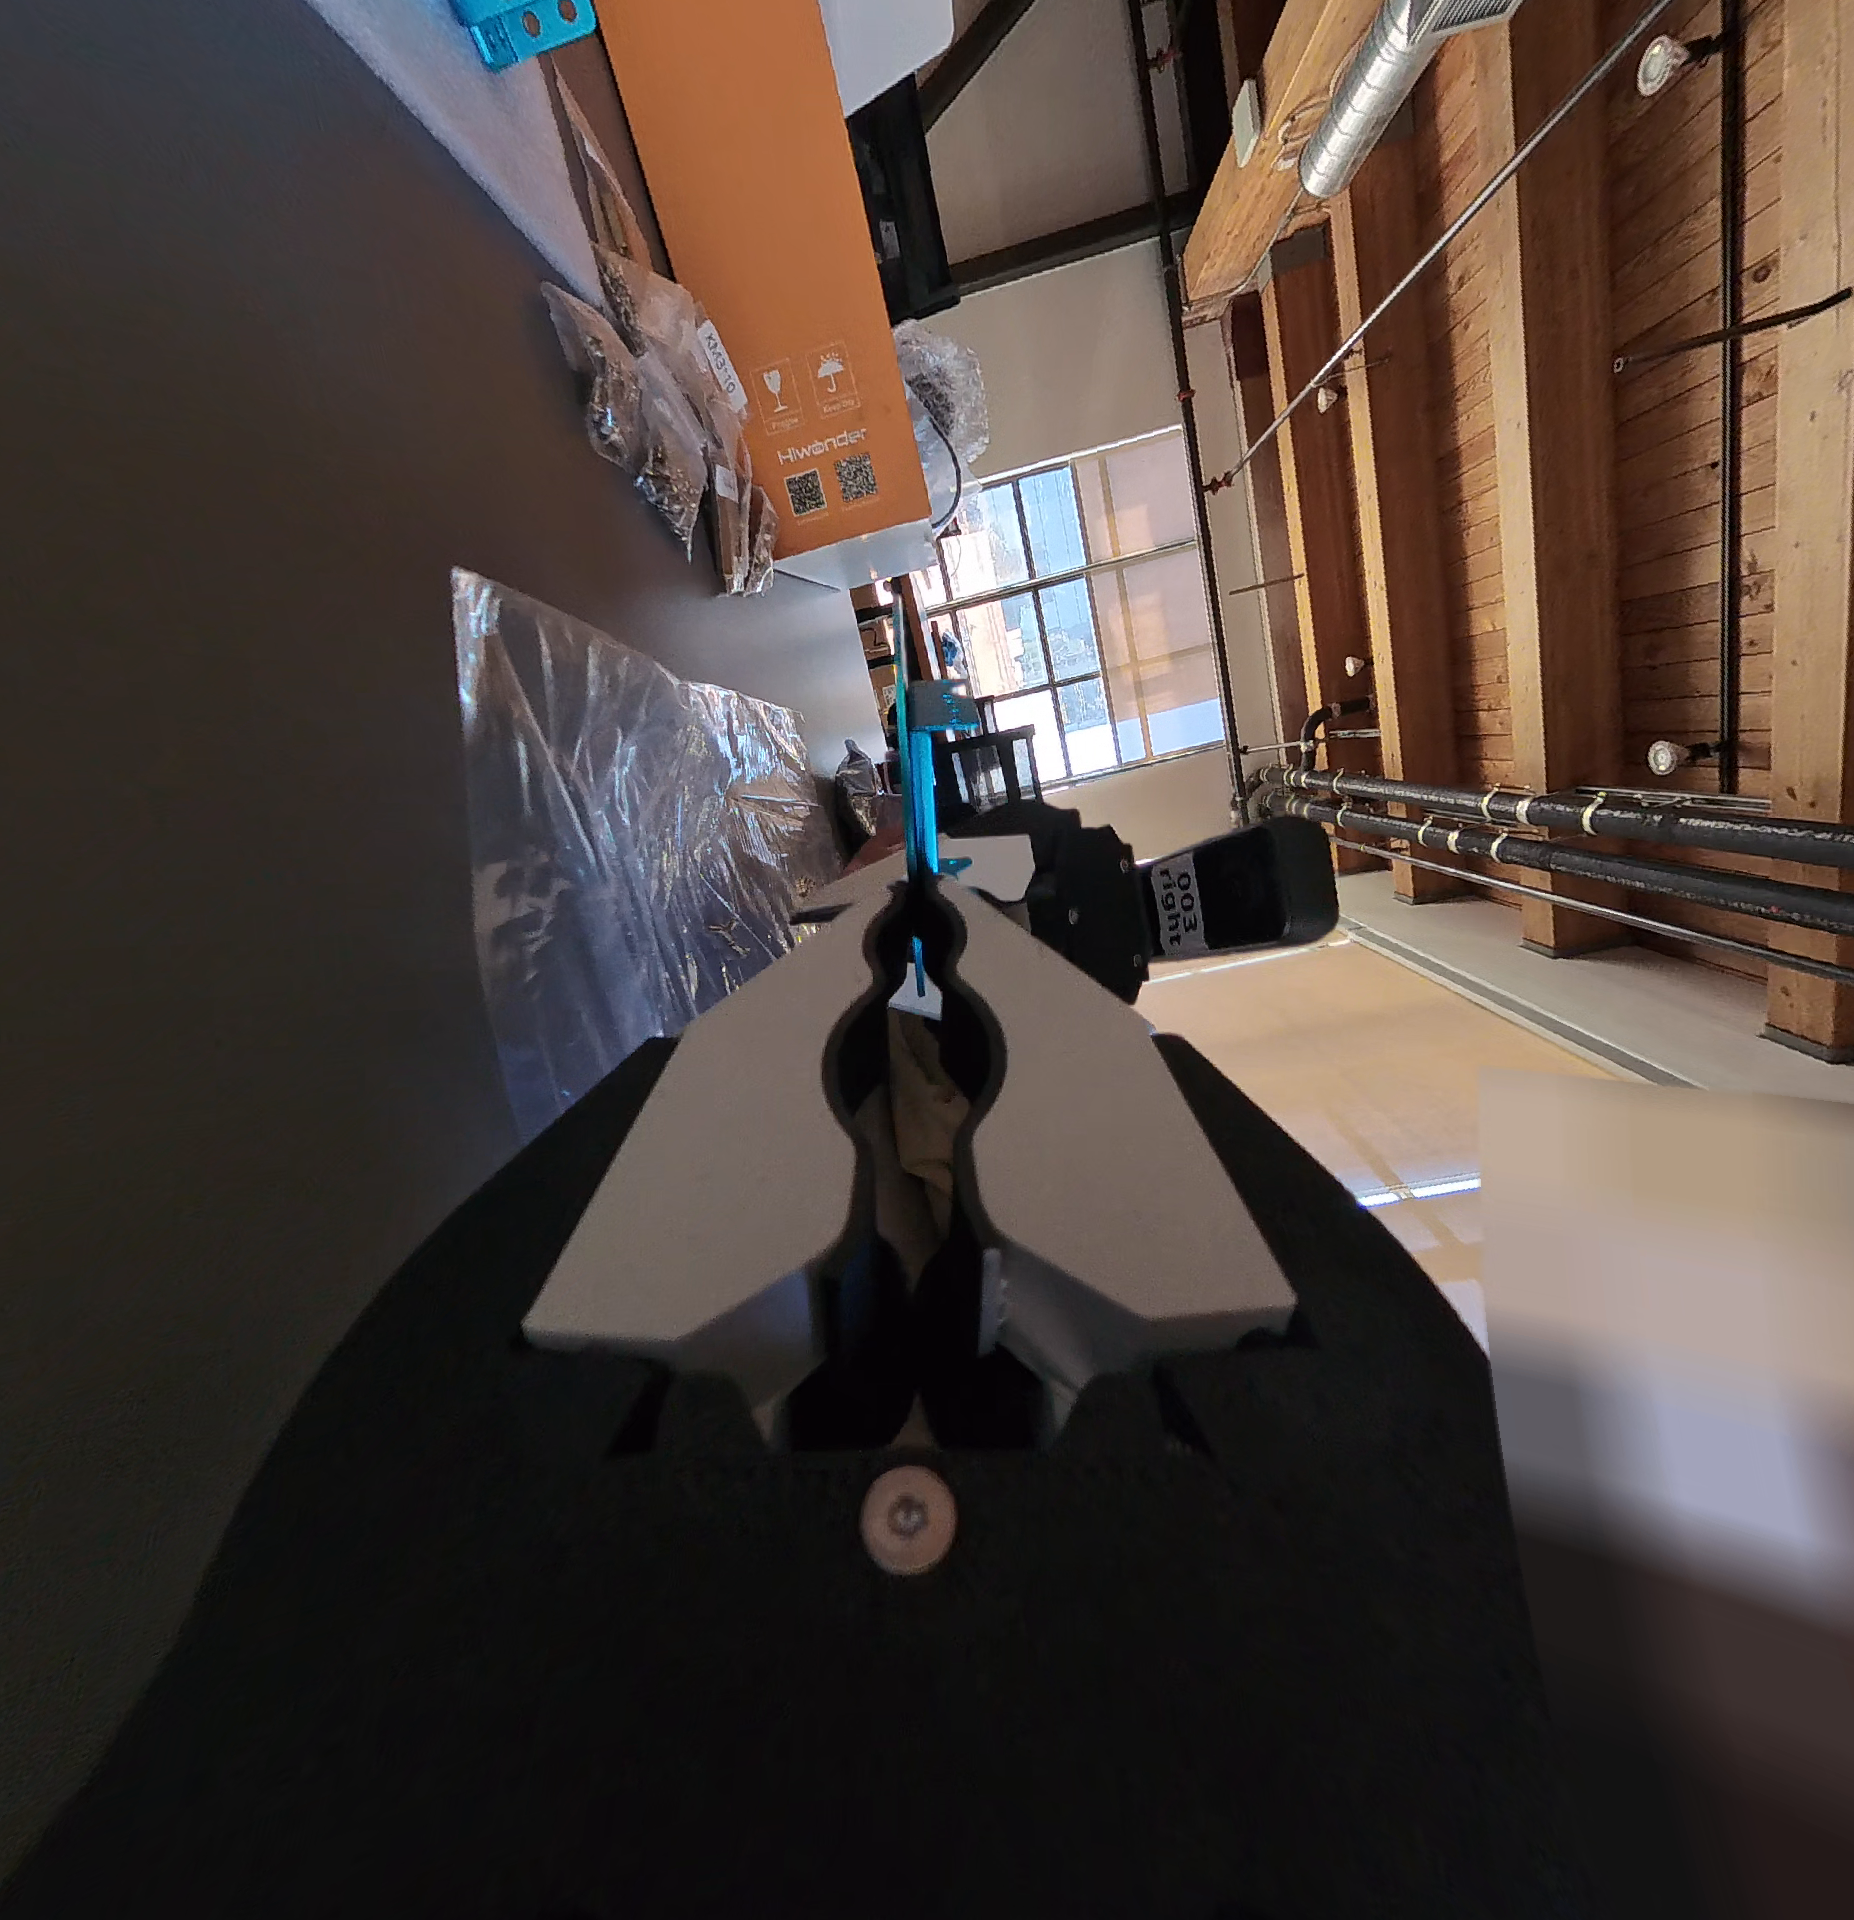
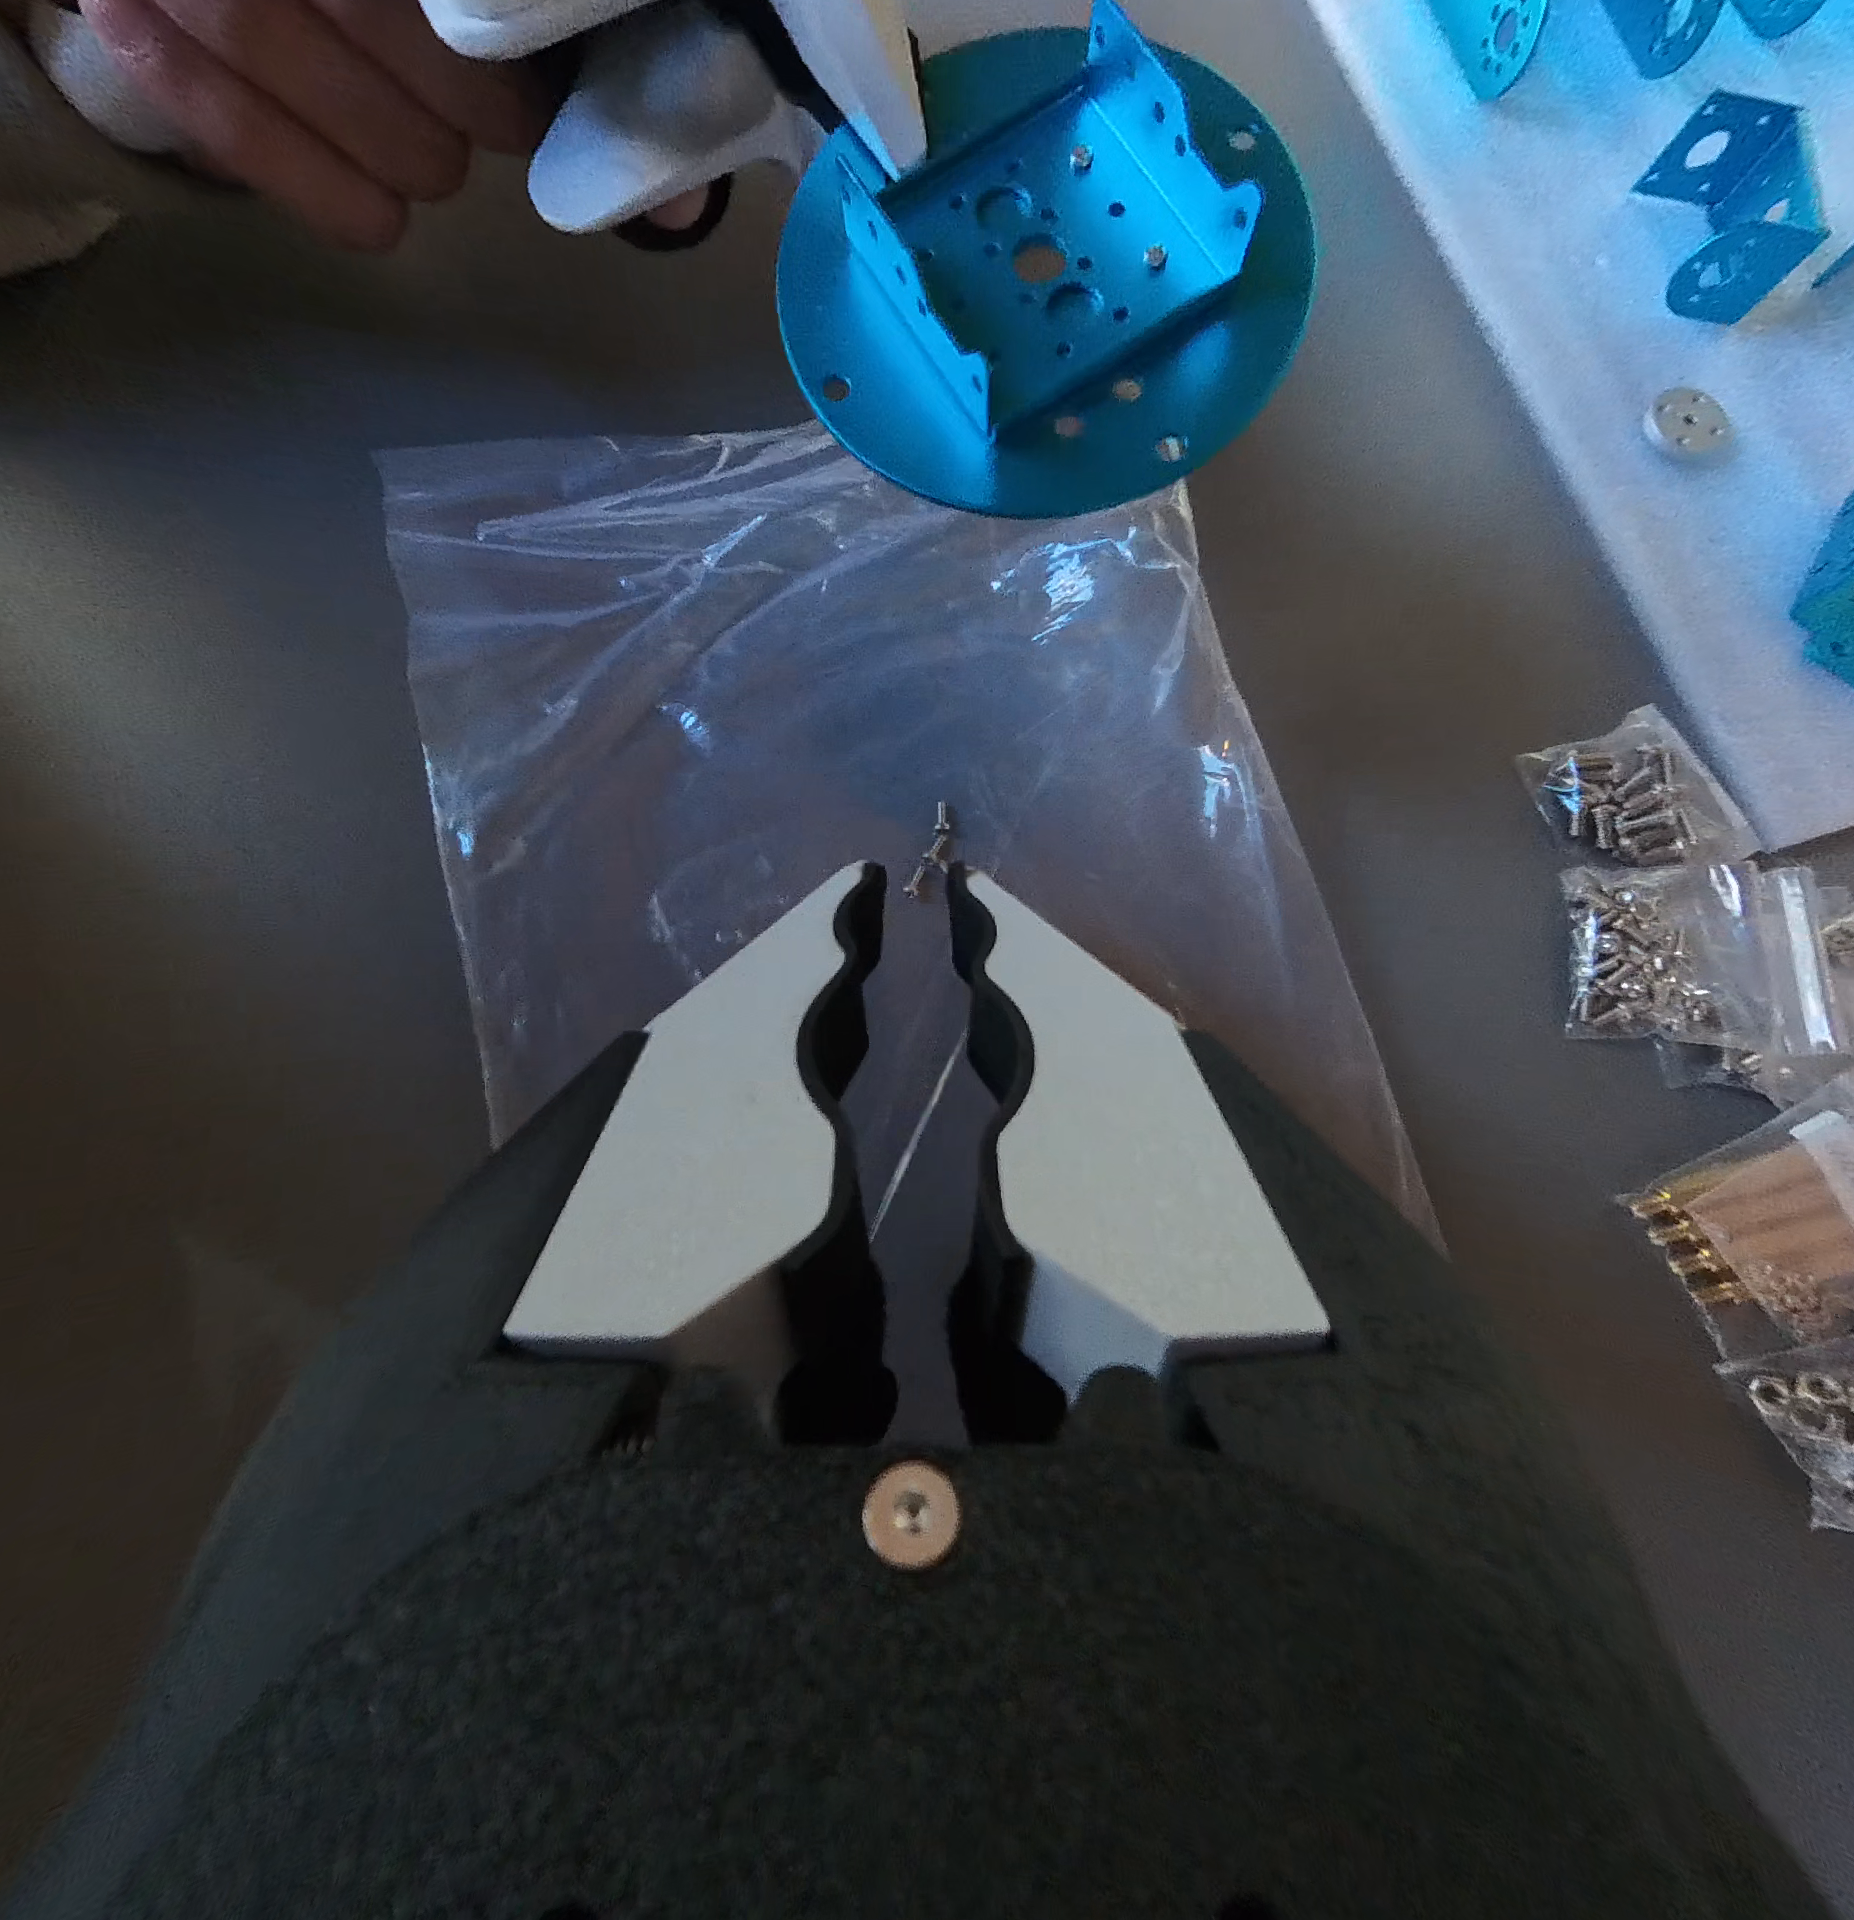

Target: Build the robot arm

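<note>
Left wrist view: left gripper [image 1: 918, 914], pale wedge fingers on grainy black body, clamped on the thin edge of a round blue anodised metal plate [image 1: 915, 790]; crinkled clear plastic bag [image 1: 632, 810] on the left; orange cardboard box [image 1: 757, 260] farther off.

Right wrist view: right gripper [image 2: 918, 883], jaws slightly apart, over the bag [image 2: 798, 675]; small steel screws [image 2: 928, 852] just beyond its tips; perforated U-shaped blue bracket [image 2: 1058, 239] seated on the plate [image 2: 1245, 364], far; packets of screws [image 2: 1619, 800] right.

A workshop, clearly, loft-style: timber beams [image 1: 1525, 520] and a silver duct [image 1: 1359, 104] run off to the left gripper's right, black pipes [image 1: 1577, 821] alongside. Right of the right gripper, blue metal brackets [image 2: 1723, 197] and bagged screws [image 2: 1619, 800] crowd the grey tabletop [image 2: 227, 727].
</note>
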A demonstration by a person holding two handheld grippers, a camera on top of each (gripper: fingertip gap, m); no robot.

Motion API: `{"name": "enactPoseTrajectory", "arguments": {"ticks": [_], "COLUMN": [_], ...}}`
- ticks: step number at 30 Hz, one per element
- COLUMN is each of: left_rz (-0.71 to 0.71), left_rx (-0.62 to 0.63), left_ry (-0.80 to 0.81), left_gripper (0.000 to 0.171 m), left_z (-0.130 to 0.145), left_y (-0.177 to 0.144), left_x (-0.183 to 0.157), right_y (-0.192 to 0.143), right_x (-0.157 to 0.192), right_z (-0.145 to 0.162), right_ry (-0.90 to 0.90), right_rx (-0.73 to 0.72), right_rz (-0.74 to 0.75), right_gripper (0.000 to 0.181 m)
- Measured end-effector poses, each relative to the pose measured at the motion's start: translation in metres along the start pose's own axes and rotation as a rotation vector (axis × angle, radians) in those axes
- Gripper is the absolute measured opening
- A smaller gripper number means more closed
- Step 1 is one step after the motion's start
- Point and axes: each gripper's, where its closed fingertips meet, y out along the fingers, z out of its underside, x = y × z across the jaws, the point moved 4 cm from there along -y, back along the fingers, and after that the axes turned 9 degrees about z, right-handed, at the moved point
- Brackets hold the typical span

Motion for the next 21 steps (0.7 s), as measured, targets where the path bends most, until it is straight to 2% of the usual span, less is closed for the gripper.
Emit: {"name": "enactPoseTrajectory", "arguments": {"ticks": [4,9,13,14,15,17,21], "left_rz": [0.002,-0.004,-0.033,-0.038,-0.040,-0.047,-0.027], "left_rx": [-0.002,0.015,0.012,0.005,-0.004,-0.010,-0.012], "left_ry": [-0.024,-0.055,-0.047,-0.049,-0.051,-0.049,-0.094], "left_gripper": [0.000,0.000,0.000,0.000,0.000,0.000,0.000], "left_z": [0.001,0.006,0.006,0.005,0.004,0.002,0.003], "left_y": [0.001,0.004,0.004,0.003,0.002,0.001,0.001], "left_x": [0.004,0.011,0.016,0.017,0.018,0.018,0.020], "right_y": [0.004,0.009,0.002,0.000,-0.004,-0.008,0.001], "right_x": [0.002,0.008,0.012,0.015,0.018,0.014,0.016], "right_z": [0.003,0.005,0.002,0.001,-0.002,-0.008,-0.007], "right_ry": [0.005,0.069,0.149,0.168,0.184,0.250,0.299], "right_rx": [0.019,0.061,0.026,0.038,0.048,0.019,0.046], "right_rz": [0.028,-0.014,0.021,0.026,0.041,0.143,0.208], "right_gripper": [0.010,0.019,0.015,0.020,0.020,0.004,0.012]}}
